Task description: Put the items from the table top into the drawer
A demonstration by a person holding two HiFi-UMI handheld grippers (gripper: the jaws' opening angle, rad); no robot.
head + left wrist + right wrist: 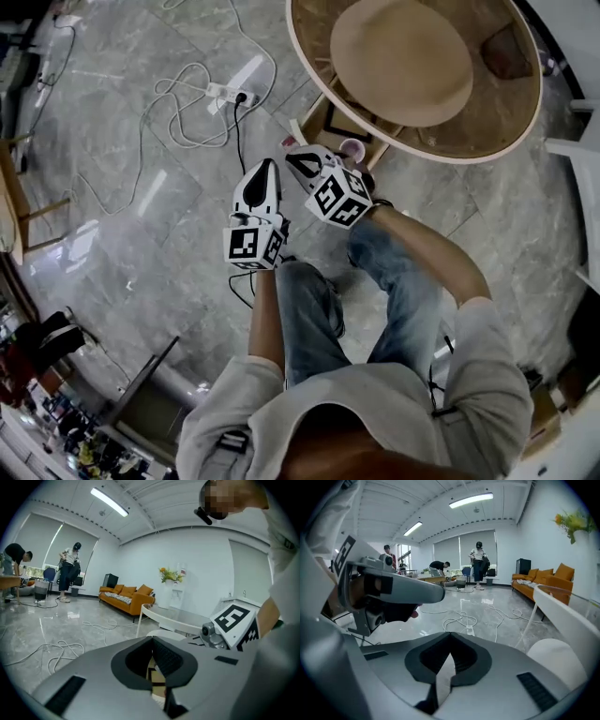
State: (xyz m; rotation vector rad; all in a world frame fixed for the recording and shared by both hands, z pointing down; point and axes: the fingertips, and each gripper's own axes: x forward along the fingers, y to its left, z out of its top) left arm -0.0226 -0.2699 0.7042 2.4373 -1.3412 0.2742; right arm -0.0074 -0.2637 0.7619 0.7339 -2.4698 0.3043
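Grey sleeves and blue jeans point(394, 272) fill the bottom of the head view, and just above them both tongs sit side by side at centre frame. Left gripper point(267, 169) is clenched, tips together, with nothing pinched between them. Right gripper point(450, 637) is the same story, jaws pressed tight and empty, its marker cube turned toward the camera. Up in the upper right, a tan hat point(401, 58) lies on the round table point(506, 103), well clear of both tools. Below the table's near edge, a wooden drawer point(323, 120) stands open, just beyond the right gripper's tip. White cables point(187, 103) loop across the grey floor at upper left.
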